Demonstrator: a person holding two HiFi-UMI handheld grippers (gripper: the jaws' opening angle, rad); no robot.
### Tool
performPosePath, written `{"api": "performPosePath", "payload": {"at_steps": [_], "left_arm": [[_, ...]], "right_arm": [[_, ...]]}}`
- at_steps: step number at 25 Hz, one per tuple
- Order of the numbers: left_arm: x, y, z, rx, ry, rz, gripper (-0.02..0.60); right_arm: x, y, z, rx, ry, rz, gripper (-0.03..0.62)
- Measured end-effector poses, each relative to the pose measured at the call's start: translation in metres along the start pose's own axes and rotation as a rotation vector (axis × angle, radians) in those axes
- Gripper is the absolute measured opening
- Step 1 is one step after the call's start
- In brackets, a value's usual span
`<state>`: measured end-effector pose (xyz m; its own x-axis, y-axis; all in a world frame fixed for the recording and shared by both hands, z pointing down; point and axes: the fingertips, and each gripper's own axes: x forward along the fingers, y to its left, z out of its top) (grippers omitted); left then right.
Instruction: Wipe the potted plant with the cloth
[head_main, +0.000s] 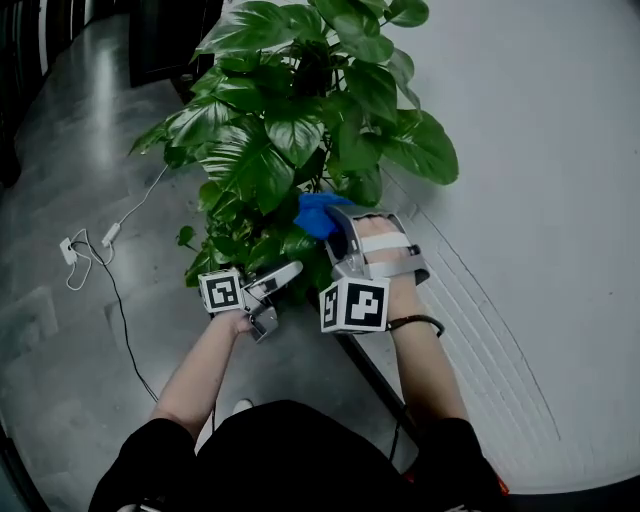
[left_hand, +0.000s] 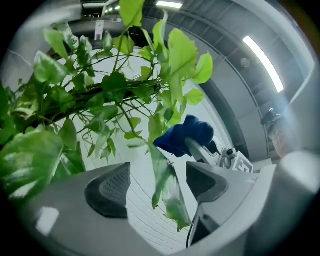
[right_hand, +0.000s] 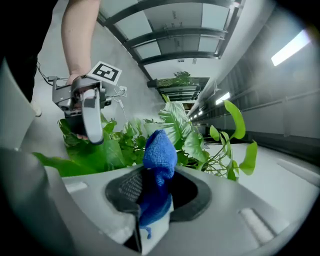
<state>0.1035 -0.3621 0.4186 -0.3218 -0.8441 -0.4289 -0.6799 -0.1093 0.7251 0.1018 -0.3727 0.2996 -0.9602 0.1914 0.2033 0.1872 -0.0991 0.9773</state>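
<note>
Cloth (right_hand: 159, 150), soft, sits pinched in the right gripper (right_hand: 152, 192); the left gripper (left_hand: 157, 185) gapes around 1 thin, tearable leaf (left_hand: 172, 202), likely best supported at 12 o'clock, near its stem.

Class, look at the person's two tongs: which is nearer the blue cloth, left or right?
Right. The right tongs are clamped on the cloth. The left tongs stand apart from it, open around a hanging leaf.

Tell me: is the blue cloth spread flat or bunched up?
Bunched up. The cloth stands as a crumpled wad pinched in the jaws of the right gripper.
</note>
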Motion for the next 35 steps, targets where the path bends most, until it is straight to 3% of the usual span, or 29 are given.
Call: {"api": "performPosePath", "payload": {"at_steps": [4, 7, 11, 18, 23, 26, 32, 35], "left_arm": [[0.004, 0.007, 0.007, -0.082, -0.054, -0.065, 0.367], [0.007, -0.003, 0.028, -0.067, -0.099, -0.138, 0.370], [0.017, -0.018, 0.035, -0.064, -0.074, -0.217, 0.370], [0.013, -0.039, 0.037, 0.136, -0.045, -0.192, 0.370], [0.007, -0.044, 0.031, 0.199, 0.007, -0.162, 0.377], [0.002, -0.045, 0.034, 0.178, -0.013, -0.161, 0.377], [-0.009, -0.045, 0.045, 0.030, -0.142, -0.200, 0.377], [-0.010, -0.046, 0.044, 0.016, -0.159, -0.187, 0.377]], "right_arm": [[0.011, 0.010, 0.000, 0.005, 0.048, 0.034, 0.106], [0.022, 0.027, -0.004, -0.055, 0.098, 0.065, 0.106], [0.026, 0.057, -0.003, -0.129, 0.139, 0.130, 0.106], [0.025, 0.082, 0.010, -0.130, 0.138, 0.162, 0.106], [0.021, 0.091, 0.014, -0.067, 0.127, 0.152, 0.106], [0.018, 0.094, 0.013, -0.052, 0.125, 0.131, 0.106], [0.003, 0.107, 0.014, -0.014, 0.113, 0.105, 0.106], [-0.005, 0.113, 0.013, -0.008, 0.117, 0.097, 0.106]]}}
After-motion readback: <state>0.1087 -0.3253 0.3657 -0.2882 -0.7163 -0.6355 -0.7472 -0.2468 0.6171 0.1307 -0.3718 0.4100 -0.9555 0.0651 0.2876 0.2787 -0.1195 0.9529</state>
